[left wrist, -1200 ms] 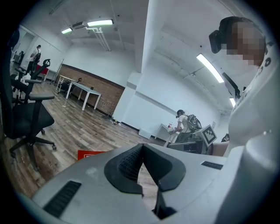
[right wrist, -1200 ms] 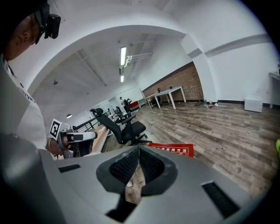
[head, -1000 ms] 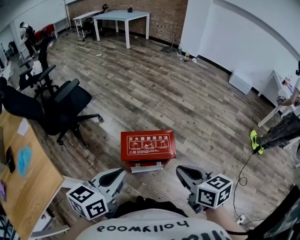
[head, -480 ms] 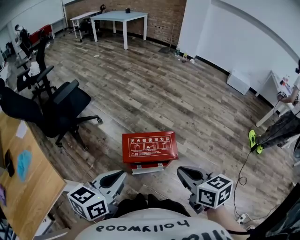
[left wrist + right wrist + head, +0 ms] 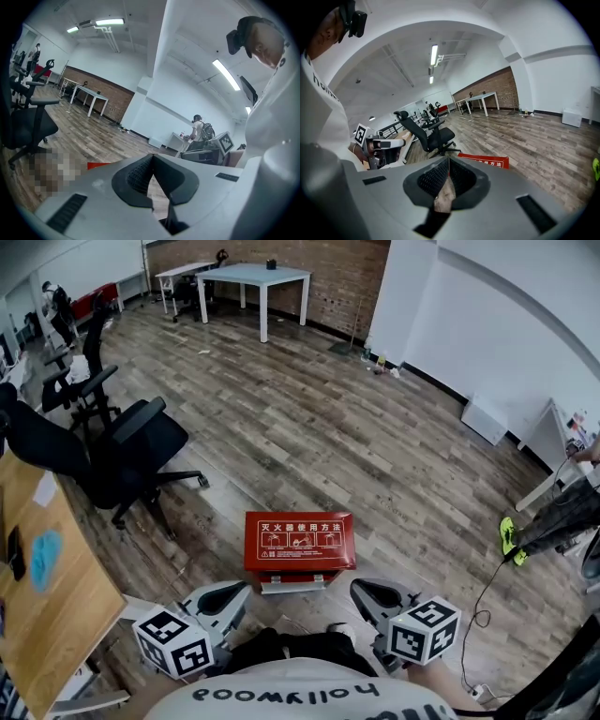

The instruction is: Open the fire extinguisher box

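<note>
The left gripper (image 5: 230,594) is held low at the person's waist, jaws together with nothing between them, well apart from the fire extinguisher box (image 5: 299,541). This red case stands closed on the wooden floor (image 5: 375,446) ahead, printed lid up, with a pale fitting (image 5: 293,583) at its near edge, too small to identify. The right gripper (image 5: 370,594) is likewise closed and empty. In my judgement the step in hand is the approach: both tools should come down to that near edge, one steadying the case while the other parts its jaws to take the lid's front lip and lift it squarely.
</note>
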The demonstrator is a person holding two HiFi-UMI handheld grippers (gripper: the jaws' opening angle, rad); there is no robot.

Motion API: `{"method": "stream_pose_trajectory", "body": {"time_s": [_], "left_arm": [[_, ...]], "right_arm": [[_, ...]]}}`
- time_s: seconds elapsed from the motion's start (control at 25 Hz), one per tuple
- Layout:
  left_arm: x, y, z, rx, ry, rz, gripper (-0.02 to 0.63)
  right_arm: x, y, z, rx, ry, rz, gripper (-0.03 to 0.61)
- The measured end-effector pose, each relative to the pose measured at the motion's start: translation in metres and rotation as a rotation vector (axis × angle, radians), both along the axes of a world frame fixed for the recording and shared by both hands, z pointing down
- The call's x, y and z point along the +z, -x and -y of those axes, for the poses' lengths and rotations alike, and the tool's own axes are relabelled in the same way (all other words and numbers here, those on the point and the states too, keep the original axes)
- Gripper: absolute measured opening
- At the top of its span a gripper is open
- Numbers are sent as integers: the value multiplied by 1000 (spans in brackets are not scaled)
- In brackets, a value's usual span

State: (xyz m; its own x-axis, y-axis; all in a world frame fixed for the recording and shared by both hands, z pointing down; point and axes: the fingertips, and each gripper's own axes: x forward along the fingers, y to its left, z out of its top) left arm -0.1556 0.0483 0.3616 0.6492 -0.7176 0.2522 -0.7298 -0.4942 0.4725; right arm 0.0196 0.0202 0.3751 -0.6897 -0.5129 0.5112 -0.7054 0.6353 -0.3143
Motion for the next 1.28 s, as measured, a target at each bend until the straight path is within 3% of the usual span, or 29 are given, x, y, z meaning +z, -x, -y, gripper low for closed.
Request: {"method": "stream_pose_trajectory", "body": {"time_s": [0.2,0.72,1.28], "left_arm": [[0,-13,17,-54,5,-9,6],[-5,-93,57,-116,18,-29,6],[18,-145,68,-281,33,-62,6]], "right_arm": [[-1,-14,17,-48,4,-1,11],[-7,-79,73,-130,19,-8,11],[11,-130,105,-283,31,-40,11]]}}
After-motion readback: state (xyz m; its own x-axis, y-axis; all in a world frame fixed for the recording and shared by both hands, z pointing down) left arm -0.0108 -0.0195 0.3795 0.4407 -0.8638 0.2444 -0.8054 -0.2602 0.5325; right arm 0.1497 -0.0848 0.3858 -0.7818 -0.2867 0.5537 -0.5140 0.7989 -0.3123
